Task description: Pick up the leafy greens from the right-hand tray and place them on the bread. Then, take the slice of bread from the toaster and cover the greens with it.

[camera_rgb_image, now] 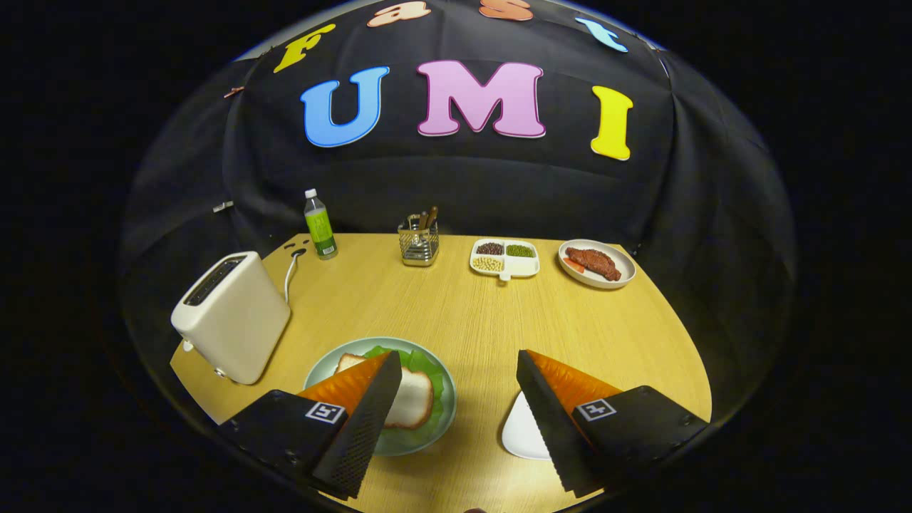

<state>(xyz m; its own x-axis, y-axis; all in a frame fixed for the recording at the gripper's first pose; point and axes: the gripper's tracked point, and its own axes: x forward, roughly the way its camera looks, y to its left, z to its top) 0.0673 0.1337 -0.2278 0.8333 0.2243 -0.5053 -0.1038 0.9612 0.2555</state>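
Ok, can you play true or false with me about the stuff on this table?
1. The gripper is open, holding nothing. True.
2. Bread lies on top of the greens on the plate. True.
3. The bottle lies tipped over. False: it stands upright beside the toaster's cord.
4. The toaster stands right of the plate. False: left.
5. The divided dish holds beans. True.

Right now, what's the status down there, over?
Fingers open, holding nothing. Bread lies on greens on the plate. Toaster beside it. Nothing in the way.
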